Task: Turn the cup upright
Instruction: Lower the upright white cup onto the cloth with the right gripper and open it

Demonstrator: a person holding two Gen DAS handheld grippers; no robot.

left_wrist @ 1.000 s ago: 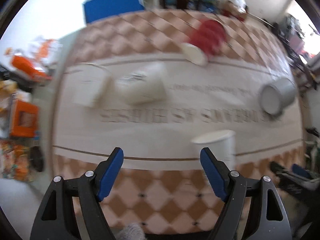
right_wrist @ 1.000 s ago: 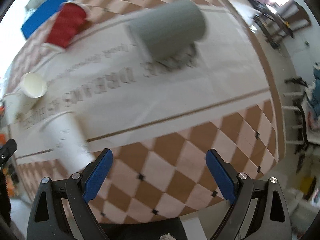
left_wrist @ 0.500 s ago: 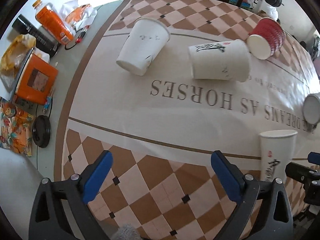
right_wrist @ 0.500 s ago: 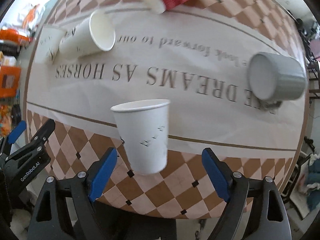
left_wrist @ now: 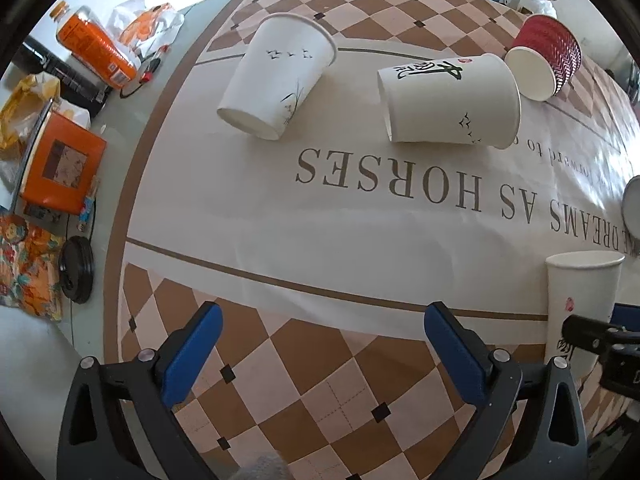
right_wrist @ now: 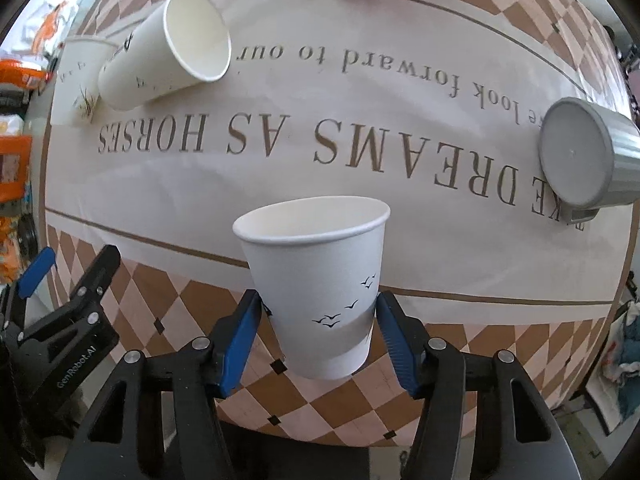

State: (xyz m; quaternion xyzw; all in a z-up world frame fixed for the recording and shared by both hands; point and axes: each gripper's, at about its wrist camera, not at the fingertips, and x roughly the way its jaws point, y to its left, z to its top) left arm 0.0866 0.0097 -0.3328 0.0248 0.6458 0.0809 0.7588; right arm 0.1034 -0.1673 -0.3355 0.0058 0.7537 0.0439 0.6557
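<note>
A white paper cup with small birds (right_wrist: 320, 296) stands upright on the tablecloth near the table's front edge; it also shows in the left wrist view (left_wrist: 580, 300). My right gripper (right_wrist: 318, 320) has its blue pads against both sides of this cup. My left gripper (left_wrist: 320, 344) is open and empty over the checked border. Two white paper cups (left_wrist: 276, 76) (left_wrist: 448, 100) lie on their sides farther back. A red cup (left_wrist: 548, 60) lies on its side behind them. A grey cup (right_wrist: 584, 160) lies on its side at the right.
The tablecloth (left_wrist: 360, 216) carries large printed lettering. Left of the cloth are an orange bottle (left_wrist: 92, 48), an orange box (left_wrist: 60, 164), a black lid (left_wrist: 76, 268) and wrappers. A blue object stands behind the table's far edge.
My right gripper has closed in from open to both sides of the upright bird cup. My left gripper has moved closer to the table and stayed open.
</note>
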